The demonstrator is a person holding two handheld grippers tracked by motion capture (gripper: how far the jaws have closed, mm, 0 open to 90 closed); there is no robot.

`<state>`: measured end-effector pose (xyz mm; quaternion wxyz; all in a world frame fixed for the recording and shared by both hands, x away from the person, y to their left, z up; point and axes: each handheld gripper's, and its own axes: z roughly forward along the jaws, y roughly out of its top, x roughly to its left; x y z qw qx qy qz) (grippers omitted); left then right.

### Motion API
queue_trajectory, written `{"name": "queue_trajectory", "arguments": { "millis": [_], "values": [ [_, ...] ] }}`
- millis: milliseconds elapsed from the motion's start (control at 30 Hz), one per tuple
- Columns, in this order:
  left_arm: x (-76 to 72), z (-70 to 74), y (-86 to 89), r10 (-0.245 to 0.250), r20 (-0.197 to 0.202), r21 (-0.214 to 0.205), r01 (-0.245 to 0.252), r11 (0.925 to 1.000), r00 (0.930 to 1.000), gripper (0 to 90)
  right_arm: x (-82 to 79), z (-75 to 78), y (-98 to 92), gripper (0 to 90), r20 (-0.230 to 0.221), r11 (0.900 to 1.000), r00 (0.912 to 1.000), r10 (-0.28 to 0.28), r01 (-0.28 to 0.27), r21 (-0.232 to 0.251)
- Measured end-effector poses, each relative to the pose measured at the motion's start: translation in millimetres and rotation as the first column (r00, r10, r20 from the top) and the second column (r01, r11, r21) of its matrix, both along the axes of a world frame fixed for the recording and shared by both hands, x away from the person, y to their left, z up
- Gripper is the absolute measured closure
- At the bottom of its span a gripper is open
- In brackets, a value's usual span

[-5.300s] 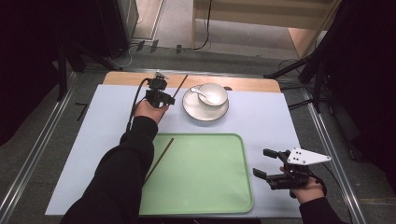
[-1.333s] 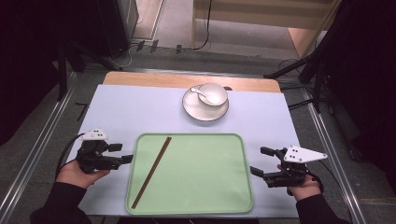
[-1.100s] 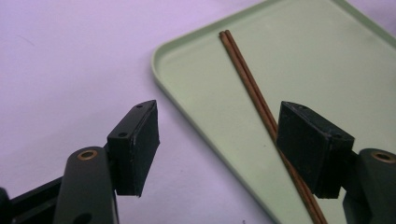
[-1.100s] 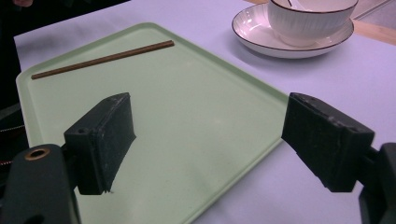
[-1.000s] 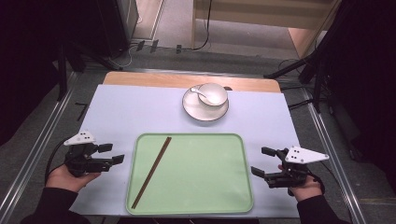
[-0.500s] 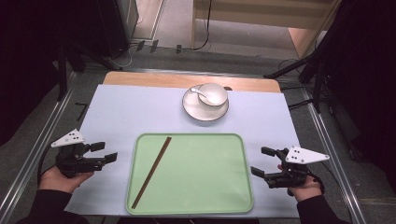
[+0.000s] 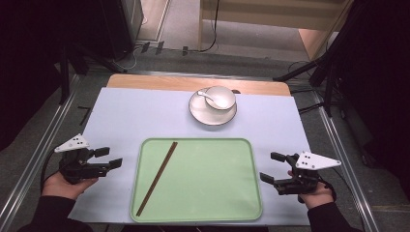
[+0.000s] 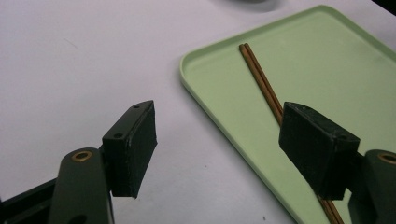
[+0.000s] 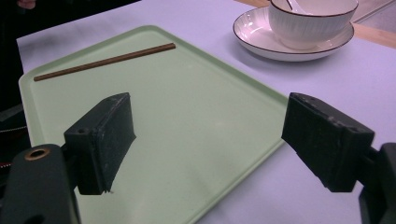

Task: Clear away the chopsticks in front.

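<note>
A pair of thin brown wooden chopsticks (image 7: 157, 178) lies side by side on a pale green rectangular plastic tray (image 7: 203, 215), slanting along the tray's left half from its near left corner toward the far edge. The left gripper view shows the two sticks (image 8: 259, 77) touching each other along their length, resting flat on the tray's floor (image 8: 336, 56) just inside the raised rim.

Two handheld grippers flank the tray, one on each side, both off it and over the light lilac table covering (image 7: 130, 116). The left gripper (image 7: 107, 158), held in a person's left hand (image 7: 60, 183), sits just beside the tray's left edge with its jaws spread wide and nothing between them. The right gripper (image 7: 271, 167), held in the person's right hand (image 7: 316, 193), sits just beside the tray's right edge, jaws likewise wide apart and empty.

At the far side of the table stands one white ceramic bowl (image 7: 220, 97) on one white saucer with a dark rim (image 7: 202, 114), well apart from the tray. A single white spoon (image 7: 205, 95) rests in the bowl. The right gripper view shows the same ribbed bowl (image 9: 312, 21) seated on its saucer (image 9: 252, 35), with the chopsticks (image 9: 105, 61) lying across the tray's far corner.
</note>
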<state>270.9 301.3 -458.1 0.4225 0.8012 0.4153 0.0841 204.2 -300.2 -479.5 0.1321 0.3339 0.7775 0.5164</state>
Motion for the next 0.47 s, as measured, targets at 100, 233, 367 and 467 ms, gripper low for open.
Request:
{"name": "queue_trajectory", "arguments": {
  "millis": [100,233,367,467],
  "values": [
    [0.1,-0.1,0.4,0.002,0.001,-0.002,-0.002,1.0,1.0,28.2,0.0,0.2,0.0,17.1,0.001,1.0,1.0,0.001,-0.001,0.001],
    [0.2,-0.3,0.8,0.004,-0.001,0.0,-0.004,1.0,1.0,28.2,0.2,0.0,0.1,17.1,0.002,1.0,1.0,0.001,-0.001,0.001],
    [0.1,-0.1,0.9,0.005,0.0,0.001,-0.005,1.0,1.0,28.2,0.1,-0.2,0.0,17.1,-0.001,1.0,1.0,0.003,-0.003,-0.002],
    [0.4,-0.5,0.8,0.007,0.0,-0.001,-0.007,1.0,1.0,28.2,0.1,-0.1,0.0,17.1,0.0,1.0,1.0,0.003,-0.003,-0.002]
  ]
}}
